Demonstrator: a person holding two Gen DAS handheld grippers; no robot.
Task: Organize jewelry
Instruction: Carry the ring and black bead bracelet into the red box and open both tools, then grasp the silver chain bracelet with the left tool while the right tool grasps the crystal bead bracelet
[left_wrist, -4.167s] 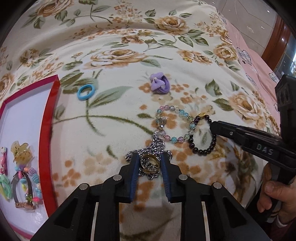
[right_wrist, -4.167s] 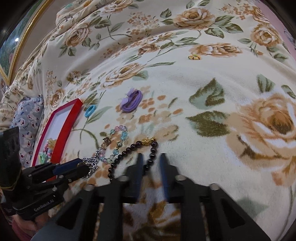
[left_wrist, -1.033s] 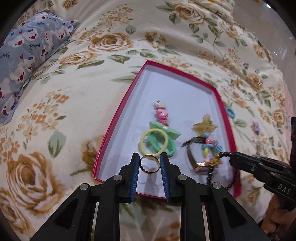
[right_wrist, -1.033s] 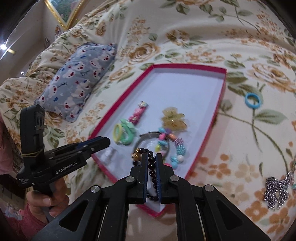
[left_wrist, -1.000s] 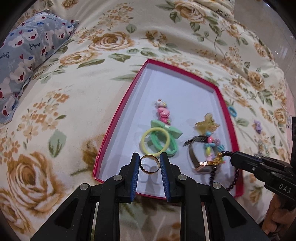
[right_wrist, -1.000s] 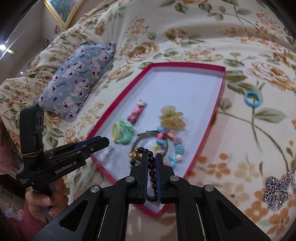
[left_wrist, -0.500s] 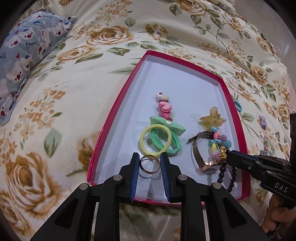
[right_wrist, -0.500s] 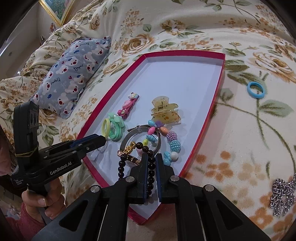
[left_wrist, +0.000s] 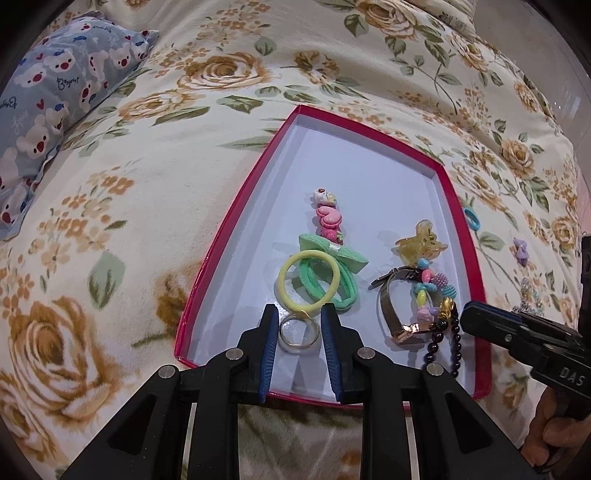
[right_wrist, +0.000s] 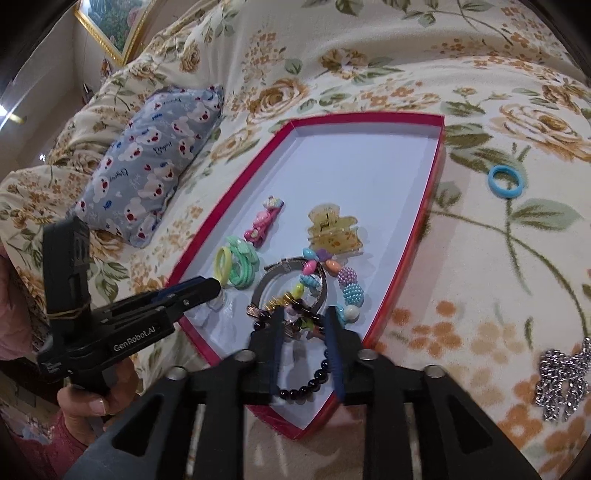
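So both grippers were parked over the near end of the red tray (left_wrist: 439, 173) on the floral bed cover (left_wrist: 110, 295).

The left gripper (left_wrist: 299, 325) still had the gold ring (left_wrist: 299, 332) sitting between its blue pads. Compared with a second back, the ring had gone from hanging up in the air between the fingers to lying low on the white tray floor, right at the near edge of the yellow hair tie (left_wrist: 308, 282). The pads looked to be just beside the ring, and I honestly couldn't tell if they were still pinching it or had let go.

The right gripper (right_wrist: 304, 328) was the bigger change. A second ago it was clamped tight on the black bead bracelet (right_wrist: 306, 384), which dangled from it. Now its jaws had just been opening, the pads stood clearly apart, and the bracelet lay on the tray floor in the near right corner, passing between the fingers without being squeezed. Its gold charm end rested against the watch (right_wrist: 291, 280) and the colourful bead bracelet (right_wrist: 347, 288).

Four seconds back both pieces were out on the bed cover by the silver chain (right_wrist: 561, 376); the chain, the blue hair tie (right_wrist: 504, 181) and the purple bow (left_wrist: 521, 252) were still out there, right of the tray.
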